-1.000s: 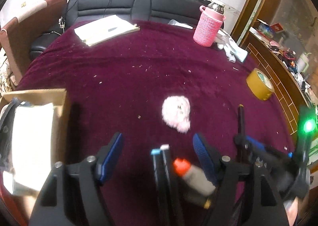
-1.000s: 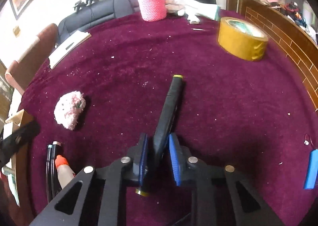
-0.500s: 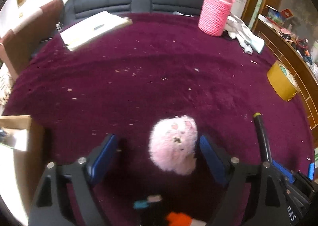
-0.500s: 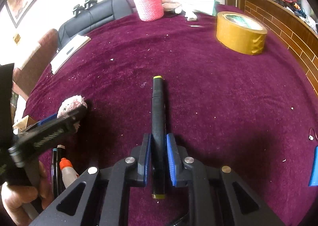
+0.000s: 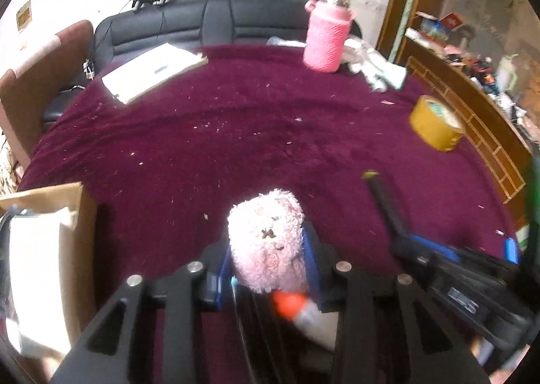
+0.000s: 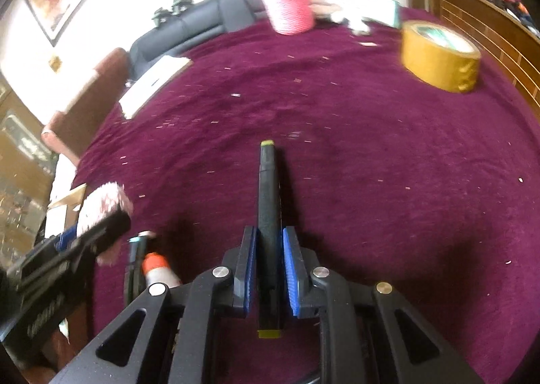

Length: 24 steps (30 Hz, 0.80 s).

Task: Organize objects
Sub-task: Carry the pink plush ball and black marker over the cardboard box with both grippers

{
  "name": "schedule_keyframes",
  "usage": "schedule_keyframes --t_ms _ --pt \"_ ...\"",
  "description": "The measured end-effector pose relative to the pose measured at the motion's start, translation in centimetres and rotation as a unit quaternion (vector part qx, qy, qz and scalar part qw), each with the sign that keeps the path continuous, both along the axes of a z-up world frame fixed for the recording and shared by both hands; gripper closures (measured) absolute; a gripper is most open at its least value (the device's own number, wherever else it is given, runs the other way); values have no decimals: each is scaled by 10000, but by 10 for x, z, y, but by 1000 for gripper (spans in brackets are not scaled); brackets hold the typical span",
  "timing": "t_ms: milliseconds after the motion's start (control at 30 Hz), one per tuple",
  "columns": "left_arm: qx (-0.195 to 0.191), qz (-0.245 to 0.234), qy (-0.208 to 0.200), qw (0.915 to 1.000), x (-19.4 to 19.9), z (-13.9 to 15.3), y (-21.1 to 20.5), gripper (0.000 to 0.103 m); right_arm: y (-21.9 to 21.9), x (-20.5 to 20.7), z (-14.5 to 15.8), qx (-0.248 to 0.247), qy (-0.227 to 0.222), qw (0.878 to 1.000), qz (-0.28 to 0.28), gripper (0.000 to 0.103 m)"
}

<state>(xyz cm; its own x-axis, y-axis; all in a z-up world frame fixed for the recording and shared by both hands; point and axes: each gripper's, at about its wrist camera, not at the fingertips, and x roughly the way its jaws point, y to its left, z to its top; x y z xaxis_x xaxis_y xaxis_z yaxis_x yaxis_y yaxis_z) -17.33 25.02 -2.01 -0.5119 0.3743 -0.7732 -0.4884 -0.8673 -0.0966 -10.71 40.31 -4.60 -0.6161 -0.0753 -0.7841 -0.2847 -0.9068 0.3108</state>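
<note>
While our left gripper (image 5: 266, 265) closes its jaws on the pink plush toy (image 5: 266, 242) at lower centre of its frame, pads touching it, our right gripper (image 6: 268, 269) stays clenched on a black marker (image 6: 268, 201) at the centre of the maroon tablecloth (image 6: 371, 164); a glue bottle (image 6: 157, 271) lies lower left.

- Pink fluffy plush toy (image 5: 266, 242): upright between blue pads above the maroon cloth.
- Black marker (image 6: 269, 215), yellow-green end caps: clamped lengthwise, pointing forward.
</note>
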Motion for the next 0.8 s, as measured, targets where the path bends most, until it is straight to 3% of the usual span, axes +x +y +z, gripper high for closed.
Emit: schedule_keyframes --t_ms 233,633,800 --pt "283 16 105 9995 44 19 -45 67 -41 8 10 -89 220 9978 624 85" --pt "615 767 394 9944 98 45 -175 66 -127 37 33 -412 642 9784 1922 85" --pt "715 1111 455 9902 106 49 -220 66 -150 37 35 255 526 9757 2109 82"
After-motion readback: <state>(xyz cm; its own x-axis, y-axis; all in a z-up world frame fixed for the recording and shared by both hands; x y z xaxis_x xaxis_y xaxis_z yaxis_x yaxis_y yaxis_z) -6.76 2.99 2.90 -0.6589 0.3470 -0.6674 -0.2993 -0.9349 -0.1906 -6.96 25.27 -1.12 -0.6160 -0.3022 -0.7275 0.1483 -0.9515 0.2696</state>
